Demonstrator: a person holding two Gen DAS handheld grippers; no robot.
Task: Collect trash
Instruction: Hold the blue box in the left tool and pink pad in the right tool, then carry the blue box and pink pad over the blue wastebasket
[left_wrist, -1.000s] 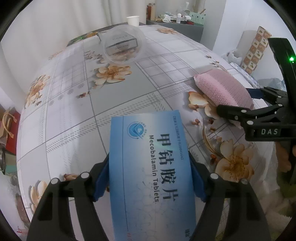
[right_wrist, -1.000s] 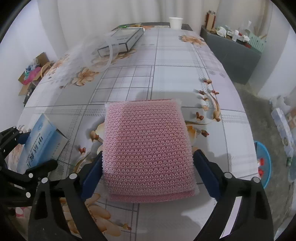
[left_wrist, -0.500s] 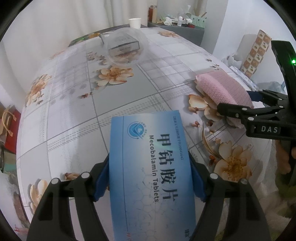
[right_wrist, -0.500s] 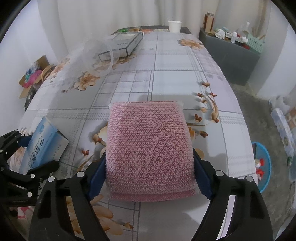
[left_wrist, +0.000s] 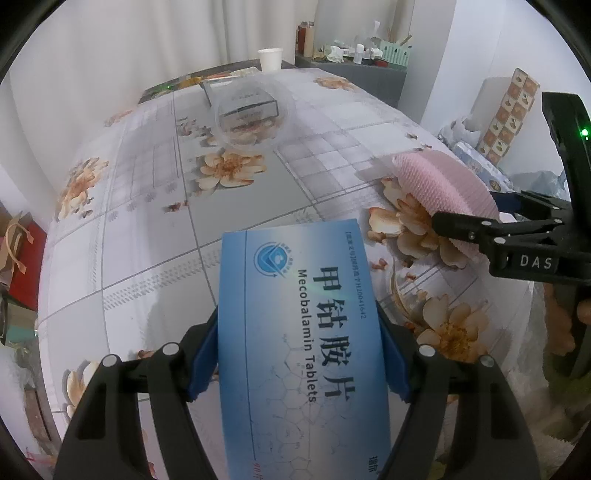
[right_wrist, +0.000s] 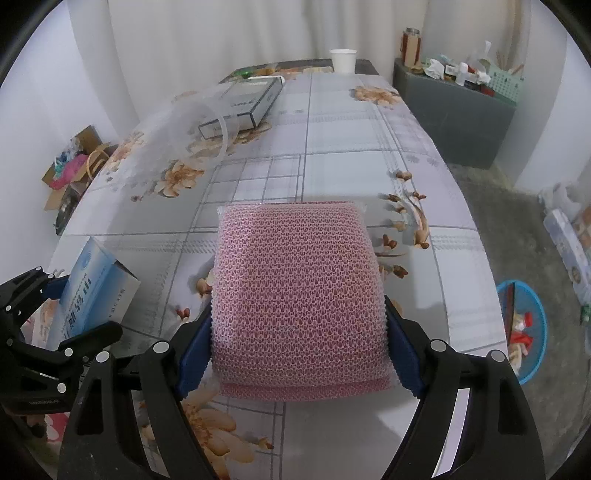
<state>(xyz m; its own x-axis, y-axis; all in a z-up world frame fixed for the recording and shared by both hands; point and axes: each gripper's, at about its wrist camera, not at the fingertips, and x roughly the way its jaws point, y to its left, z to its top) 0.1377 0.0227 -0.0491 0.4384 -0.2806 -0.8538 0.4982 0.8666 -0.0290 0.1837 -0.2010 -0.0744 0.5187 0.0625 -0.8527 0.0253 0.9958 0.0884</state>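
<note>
Right gripper jaws have just been closing: a second back the blue pads stood off the pink mesh sponge pack, now both press its sides, so it's clamped. Pack sits centre-lower in the right wrist view, on the floral tablecloth. In the left wrist view the same pack shows at right centre, with the right gripper's black frame over it.

Left gripper unchanged: clamped on the blue Mecobalamin tablet box, pads against both long sides, box filling lower centre of its view. From the right wrist view the box is at lower left, the left gripper around it.

Further out: clear plastic bowl at upper centre of the left view, lying on its side in front of a flat grey box. White paper cup at the table's far end. Blue bin on the floor at right edge, trash inside.
</note>
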